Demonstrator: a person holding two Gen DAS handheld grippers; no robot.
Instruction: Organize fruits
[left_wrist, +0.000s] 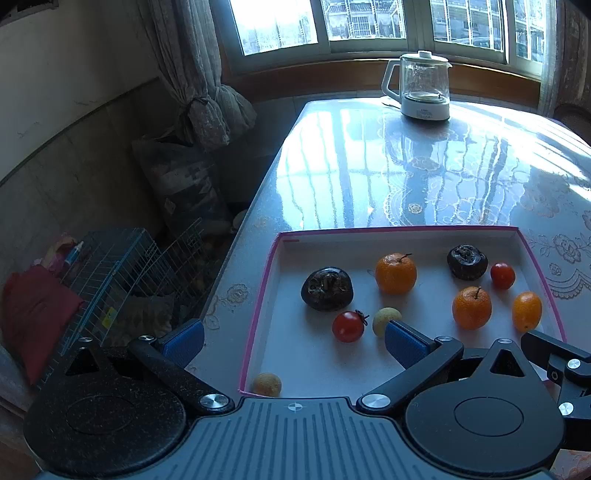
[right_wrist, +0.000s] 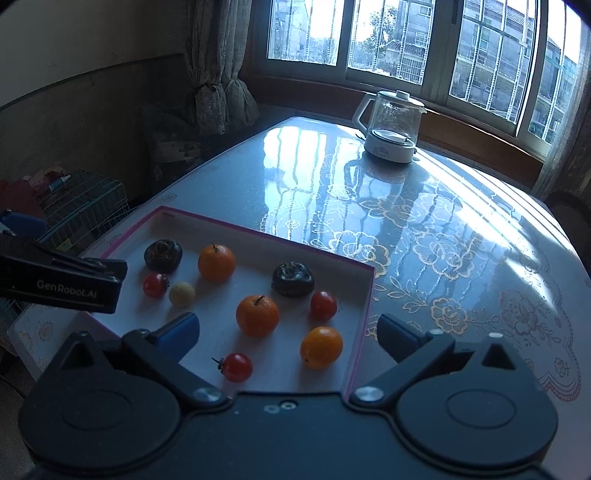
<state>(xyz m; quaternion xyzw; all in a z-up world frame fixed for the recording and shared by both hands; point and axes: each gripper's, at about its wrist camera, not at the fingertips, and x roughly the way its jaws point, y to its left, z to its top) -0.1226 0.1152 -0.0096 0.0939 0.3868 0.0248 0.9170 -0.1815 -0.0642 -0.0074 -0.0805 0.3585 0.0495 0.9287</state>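
Fruits lie loose and mixed inside the pink-rimmed tray on the worktop: oranges, tomatoes, dark fruits, unsorted by kind. Left gripper at the tray's 7 o'clock and right gripper at 5 o'clock hover with jaws spread, holding nothing. Scene fits fruits gathered but ungrouped, or none moved.

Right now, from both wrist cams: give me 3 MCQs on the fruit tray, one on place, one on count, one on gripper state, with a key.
1. Where is the glass kettle?
A. inside the tray
B. at the table's far end, near the window
C. on the floor

2. How many cherry tomatoes lie in the tray?
A. one
B. three
C. five

3. The right gripper is:
A. open, holding nothing
B. shut on an orange
C. shut on a tomato

Key: 1 B, it stands beyond the tray by the window sill. 2 B, the right wrist view shows three small red ones. 3 A, its blue pads stand wide apart.
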